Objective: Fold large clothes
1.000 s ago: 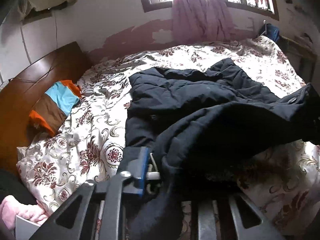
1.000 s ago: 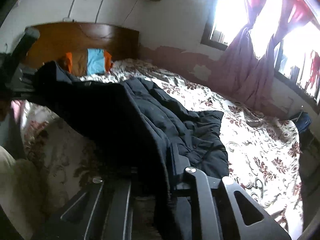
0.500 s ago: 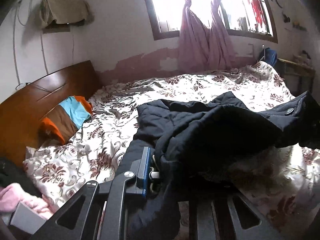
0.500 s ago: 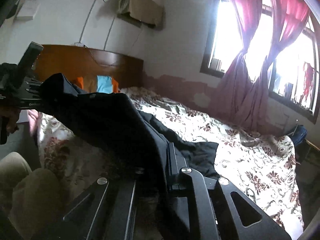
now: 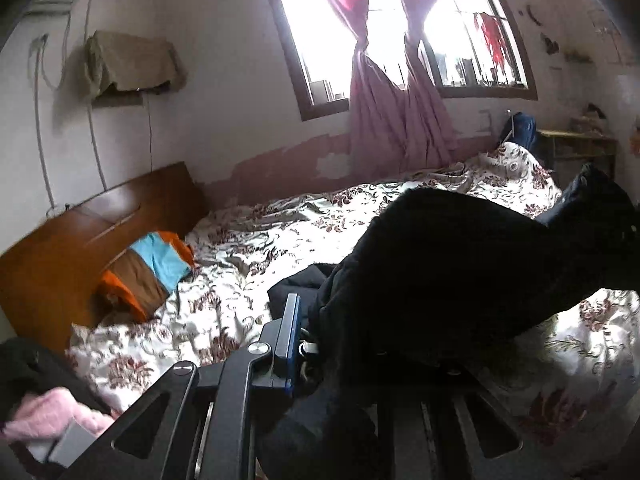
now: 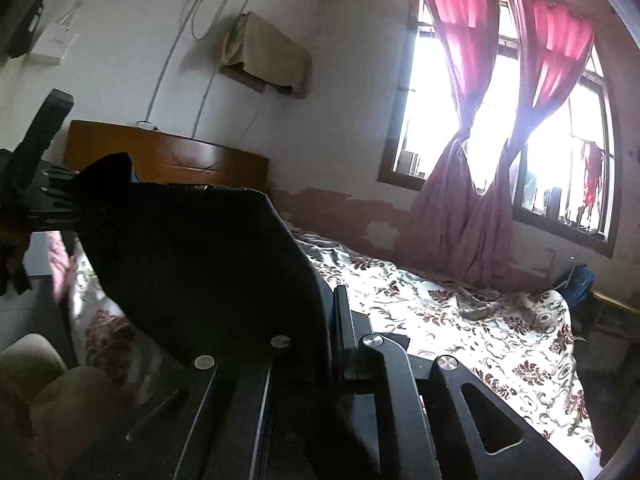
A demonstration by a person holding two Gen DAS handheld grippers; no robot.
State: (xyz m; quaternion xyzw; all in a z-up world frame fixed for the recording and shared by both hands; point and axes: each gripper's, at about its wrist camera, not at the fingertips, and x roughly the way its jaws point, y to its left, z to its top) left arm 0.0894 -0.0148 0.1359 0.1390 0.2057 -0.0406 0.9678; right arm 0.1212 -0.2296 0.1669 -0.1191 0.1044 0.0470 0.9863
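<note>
both grippers (image 5: 320, 344) (image 6: 332, 336) clamped on black jacket (image 5: 460, 272)

No text, label or number is readable — none anywhere.

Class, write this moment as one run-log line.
left gripper: shut on black jacket | right gripper: shut on black jacket | jacket: held above floral bedspread

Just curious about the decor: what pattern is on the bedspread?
The bedspread is cream with dark red floral and scroll print, clearest in the left wrist view.
</note>
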